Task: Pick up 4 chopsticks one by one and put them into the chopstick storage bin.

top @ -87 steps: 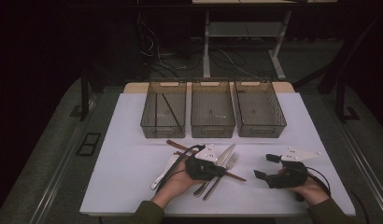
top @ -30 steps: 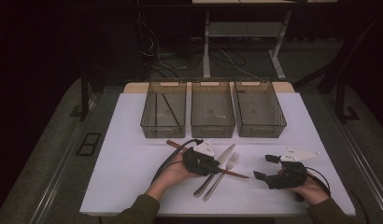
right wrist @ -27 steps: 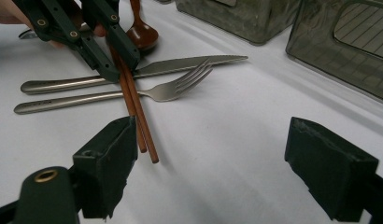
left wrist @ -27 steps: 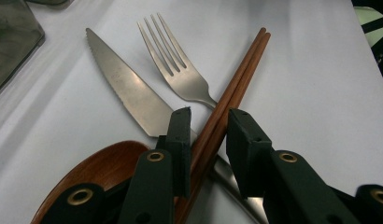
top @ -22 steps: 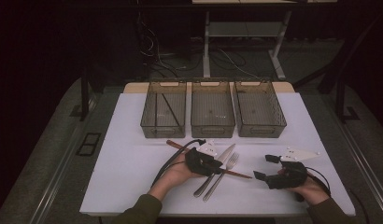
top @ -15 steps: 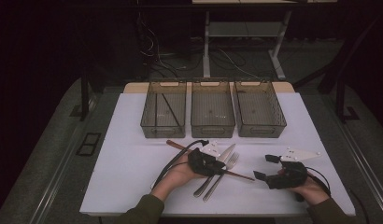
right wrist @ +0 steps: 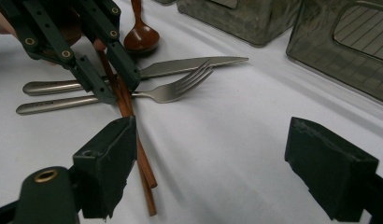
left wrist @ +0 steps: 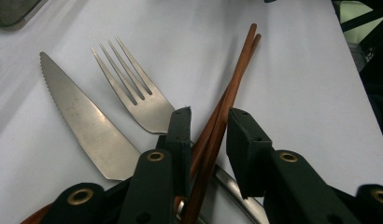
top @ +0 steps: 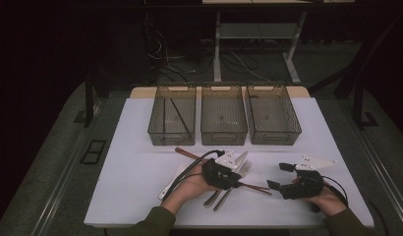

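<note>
Bins: three clear smoked plastic bins stand in a row at the 12 o'clock edge of the white surface (top: 140, 147), sides touching or nearly so.
Left bin (top: 172, 117): one thin dark stick lies slanted across its floor; I cannot tell what it is.
Middle bin (top: 223, 116): nothing that I can make out on its floor.
Right bin (top: 272, 116): a faint dark line along the floor near its far wall; too dim to name.
Chopsticks (left wrist: 227, 100): a reddish-brown pair lying on the surface toward 6 o'clock from the middle bin, crossing over the handles of the fork (left wrist: 133, 95) and knife (left wrist: 82, 123); their free ends point toward the right gripper.
Left gripper (left wrist: 206, 128): jaws partly spread and set astride the chopsticks, one pad at each side; the sticks lie against the left pad, with a gap at the right pad. The jaws have just opened a little.
Right gripper (right wrist: 227, 158): jaws spread wide, nothing between them, resting low at 4 o'clock on the surface, well apart from the cutlery.
Other cutlery: a wooden spoon (right wrist: 140, 35) lies beyond the knife; a pale utensil (top: 172, 179) lies under the left forearm.
Change: about three seconds back the left hand sat over the same cutlery; since then it has shifted slightly to 3 o'clock. The right hand has stayed put, and the bins are unchanged.
</note>
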Available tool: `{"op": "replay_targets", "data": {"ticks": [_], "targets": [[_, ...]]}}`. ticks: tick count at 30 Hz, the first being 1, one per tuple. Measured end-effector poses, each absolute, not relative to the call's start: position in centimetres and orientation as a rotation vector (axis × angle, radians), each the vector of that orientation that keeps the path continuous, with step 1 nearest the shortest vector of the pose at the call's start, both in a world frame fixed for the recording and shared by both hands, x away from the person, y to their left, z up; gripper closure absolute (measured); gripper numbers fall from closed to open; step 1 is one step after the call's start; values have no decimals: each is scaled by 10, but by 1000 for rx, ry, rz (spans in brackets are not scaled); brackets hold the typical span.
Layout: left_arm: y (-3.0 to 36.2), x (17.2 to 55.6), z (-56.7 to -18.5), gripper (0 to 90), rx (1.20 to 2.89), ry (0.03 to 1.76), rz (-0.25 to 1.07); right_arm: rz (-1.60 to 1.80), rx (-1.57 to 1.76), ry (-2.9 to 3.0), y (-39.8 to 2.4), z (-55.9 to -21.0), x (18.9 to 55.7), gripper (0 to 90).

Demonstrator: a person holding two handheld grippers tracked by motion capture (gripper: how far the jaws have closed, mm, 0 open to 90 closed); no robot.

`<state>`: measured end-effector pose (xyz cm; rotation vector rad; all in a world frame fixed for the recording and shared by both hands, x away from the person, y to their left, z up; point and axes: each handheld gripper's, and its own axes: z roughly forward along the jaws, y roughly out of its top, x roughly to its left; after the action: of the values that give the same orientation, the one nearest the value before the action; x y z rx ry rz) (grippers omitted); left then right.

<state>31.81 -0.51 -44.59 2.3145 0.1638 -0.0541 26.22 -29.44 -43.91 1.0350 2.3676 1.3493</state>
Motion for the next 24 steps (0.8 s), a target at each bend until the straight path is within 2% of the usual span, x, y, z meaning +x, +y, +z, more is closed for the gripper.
{"op": "replay_targets", "data": {"ticks": [7,14,18,24], "targets": [[0,320,-442,603,2294,173,-53,1350,1034,2367,-295,-439,262,168],[17,321,-428,573,2244,199,-32,1351,1033,2367,-295,-439,262,168],[36,321,-423,574,2227,247,-4,1351,1029,2366,-295,-438,262,168],[61,321,-424,631,2241,278,12,1349,1027,2369,-294,-439,262,168]]}}
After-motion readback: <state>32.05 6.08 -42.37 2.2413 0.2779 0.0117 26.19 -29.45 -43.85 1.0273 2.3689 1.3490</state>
